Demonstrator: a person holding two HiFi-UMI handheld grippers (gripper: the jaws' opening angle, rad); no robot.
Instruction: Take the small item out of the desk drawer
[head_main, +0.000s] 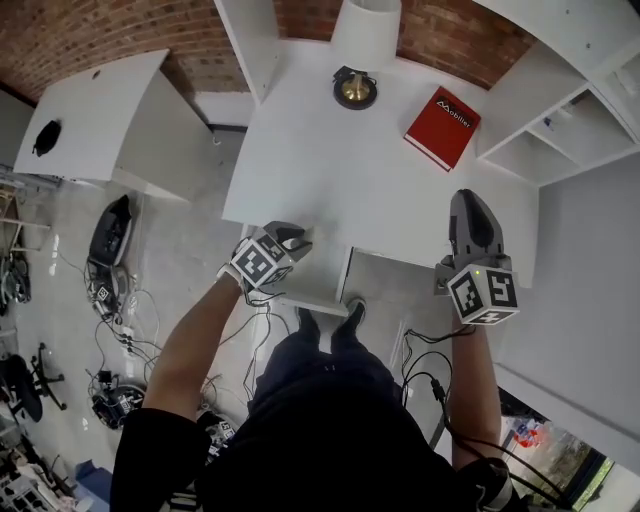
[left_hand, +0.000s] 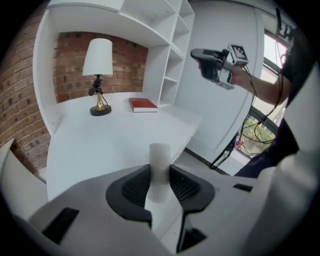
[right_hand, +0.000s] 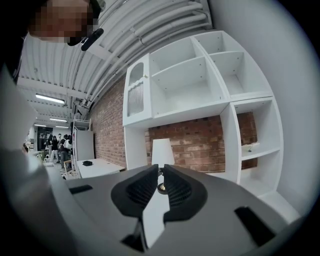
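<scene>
My left gripper (head_main: 296, 240) hovers over the front edge of the white desk (head_main: 330, 170). It is shut on a small white cylinder (left_hand: 160, 162), which stands upright between the black pads (left_hand: 134, 187). My right gripper (head_main: 470, 203) is raised off the desk's right front corner, apart from the left one, and shows in the left gripper view (left_hand: 201, 59) as well. Its jaws (right_hand: 161, 177) stand a thin slit apart with nothing between them. A white panel (head_main: 318, 285) juts from the desk front under my left gripper; I cannot tell whether it is the drawer.
A lamp (head_main: 355, 85) with a brass base stands at the back of the desk and a red book (head_main: 442, 127) lies at its right. White shelves (head_main: 560, 120) rise on the right. A second white table (head_main: 100, 120) and cables (head_main: 110, 290) are on the left.
</scene>
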